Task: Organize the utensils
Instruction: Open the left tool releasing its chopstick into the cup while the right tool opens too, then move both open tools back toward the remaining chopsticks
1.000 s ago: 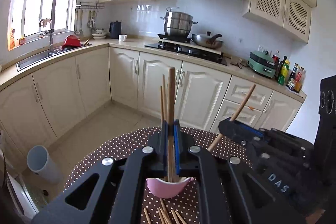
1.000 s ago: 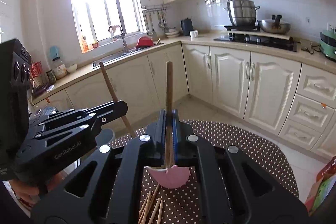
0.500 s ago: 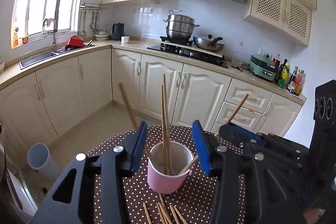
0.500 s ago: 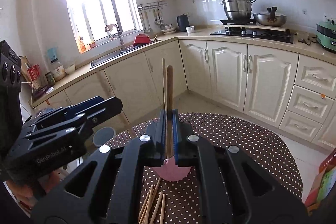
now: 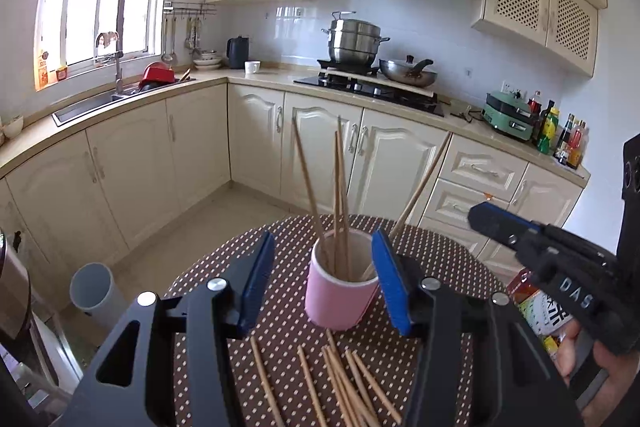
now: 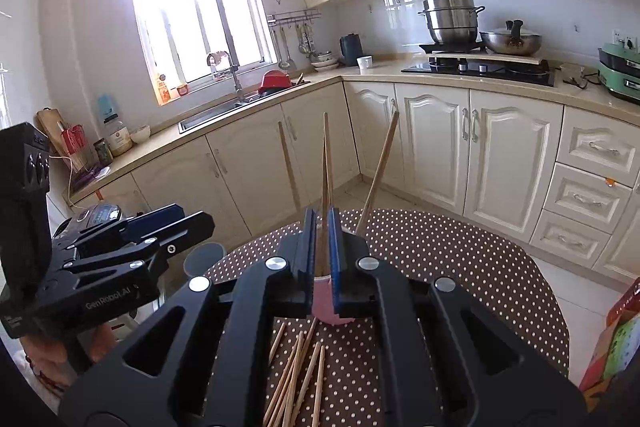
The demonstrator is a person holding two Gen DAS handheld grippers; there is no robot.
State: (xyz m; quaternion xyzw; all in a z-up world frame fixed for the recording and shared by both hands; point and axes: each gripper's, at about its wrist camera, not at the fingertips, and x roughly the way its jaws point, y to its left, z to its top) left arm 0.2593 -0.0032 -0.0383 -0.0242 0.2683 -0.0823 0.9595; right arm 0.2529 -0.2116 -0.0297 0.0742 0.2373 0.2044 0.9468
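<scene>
On the dotted desk (image 5: 280, 311) stands a pink cup (image 5: 340, 297) with several chopsticks (image 5: 340, 195) upright inside. Loose chopsticks (image 5: 340, 379) lie before it. Left gripper (image 5: 324, 283) has wide fingers on both sides of the cup, holding nothing. Right gripper (image 6: 323, 259) has narrow fingers; whether they pinch anything I cannot tell.

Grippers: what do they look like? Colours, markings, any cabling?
Both match: matte black angular linkage frames with triangular cut-outs, silver round pivot bolts, and flat blue pads lining the fingers. The left gripper reads "GenRobot.AI" in white on its side, seen from the right wrist; the right gripper reads "DAS" in the left wrist view. Bare hands show at each one's rear. No cables visible.
</scene>
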